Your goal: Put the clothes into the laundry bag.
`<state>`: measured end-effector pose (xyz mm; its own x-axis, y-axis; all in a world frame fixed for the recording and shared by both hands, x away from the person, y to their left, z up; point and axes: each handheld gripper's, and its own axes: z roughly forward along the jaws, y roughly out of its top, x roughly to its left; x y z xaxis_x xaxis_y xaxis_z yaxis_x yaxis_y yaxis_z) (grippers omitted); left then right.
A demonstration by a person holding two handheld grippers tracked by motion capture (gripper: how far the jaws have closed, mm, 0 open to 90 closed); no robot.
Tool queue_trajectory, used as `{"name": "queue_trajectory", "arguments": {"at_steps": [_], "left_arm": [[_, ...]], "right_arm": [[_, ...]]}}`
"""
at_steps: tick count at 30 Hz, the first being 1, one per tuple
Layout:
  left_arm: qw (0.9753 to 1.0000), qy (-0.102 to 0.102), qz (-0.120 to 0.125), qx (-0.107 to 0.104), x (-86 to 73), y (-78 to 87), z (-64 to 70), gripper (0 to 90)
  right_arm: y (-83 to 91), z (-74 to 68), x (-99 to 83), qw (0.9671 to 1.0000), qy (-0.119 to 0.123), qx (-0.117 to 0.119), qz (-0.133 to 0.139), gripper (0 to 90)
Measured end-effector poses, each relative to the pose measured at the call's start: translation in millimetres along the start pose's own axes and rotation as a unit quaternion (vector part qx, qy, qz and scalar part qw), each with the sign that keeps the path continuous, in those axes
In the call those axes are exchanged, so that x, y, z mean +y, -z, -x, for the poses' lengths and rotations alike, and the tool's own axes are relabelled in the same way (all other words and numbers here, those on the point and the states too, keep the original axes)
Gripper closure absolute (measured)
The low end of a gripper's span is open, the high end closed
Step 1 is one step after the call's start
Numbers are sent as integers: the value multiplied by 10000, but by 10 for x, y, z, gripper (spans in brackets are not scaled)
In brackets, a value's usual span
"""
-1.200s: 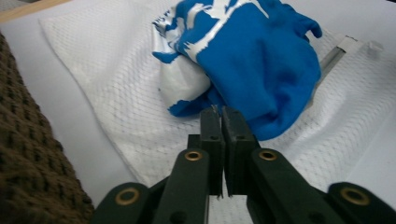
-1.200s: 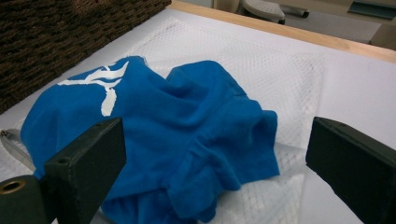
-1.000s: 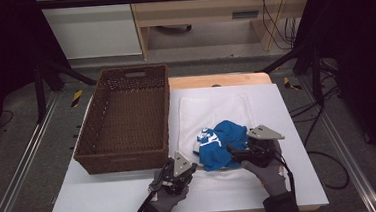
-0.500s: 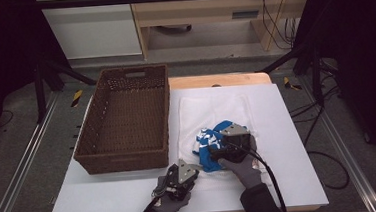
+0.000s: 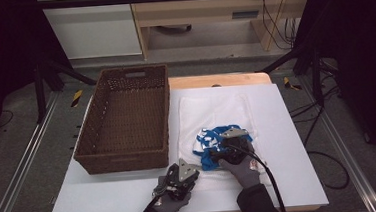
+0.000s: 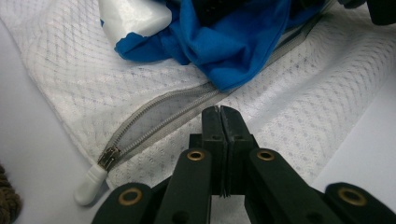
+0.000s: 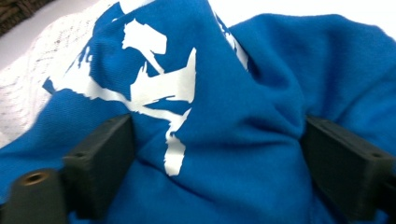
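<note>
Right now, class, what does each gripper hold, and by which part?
The right gripper has its open jaws around a bunched fold of the blue garment. The left gripper is shut, holding nothing.

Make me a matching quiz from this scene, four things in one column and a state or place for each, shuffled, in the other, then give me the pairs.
Things:
1. wicker basket
2. blue garment
3. left gripper
4. zipper pull

States or places:
A. jaws pressed together over the mesh bag
B. bunched between two spread jaws
C. at the end of a partly open zip
D. on the table's left part, nothing inside

Pairs: 1-D, 2-B, 3-A, 4-C
</note>
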<state>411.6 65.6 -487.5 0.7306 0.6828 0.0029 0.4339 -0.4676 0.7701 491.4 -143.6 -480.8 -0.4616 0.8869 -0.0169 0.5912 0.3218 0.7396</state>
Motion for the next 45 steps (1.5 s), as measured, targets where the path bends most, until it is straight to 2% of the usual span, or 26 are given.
{"name": "queue_trajectory", "arguments": {"at_steps": [3, 6, 11, 14, 17, 21, 27, 34, 38, 41, 45], "left_arm": [[10000, 3, 1, -1, 0, -1, 0, 891], [10000, -23, -1, 23, 0, -1, 6, 890], [10000, -8, -1, 8, 0, -2, 2, 890], [10000, 12, 0, -5, 0, -2, -1, 890], [10000, 10, -1, -5, 1, -2, -2, 890], [10000, 4, -2, -2, 1, -2, -1, 890], [10000, -3, -2, 2, 1, -2, 0, 890], [10000, -8, -6, 4, 1, -2, 0, 890], [10000, -16, -2, 10, 1, -3, 1, 889], [10000, -15, -3, 8, 1, -3, 1, 889], [10000, -25, -4, 18, 1, -2, 3, 889]], "right_arm": [[23, -5, -27, 10000, 57, -18, 17, 258], [58, -13, -21, 9999, 107, -15, -30, 385], [104, -11, -26, 9999, 13, 117, -20, 586], [127, 2, -21, 9998, -33, 177, -28, 636], [175, 16, -10, 9997, -75, 230, 18, 651], [352, 94, 39, 9992, -220, 210, 271, 657], [695, 363, 126, 9973, -326, -103, 654, 657], [991, 711, 49, 9946, -531, -510, 732, 658], [986, 839, -88, 9940, -578, -734, 575, 656], [860, 904, -237, 9942, -655, -754, 410, 648], [660, 903, -365, 9949, -634, -762, 212, 625]]}}
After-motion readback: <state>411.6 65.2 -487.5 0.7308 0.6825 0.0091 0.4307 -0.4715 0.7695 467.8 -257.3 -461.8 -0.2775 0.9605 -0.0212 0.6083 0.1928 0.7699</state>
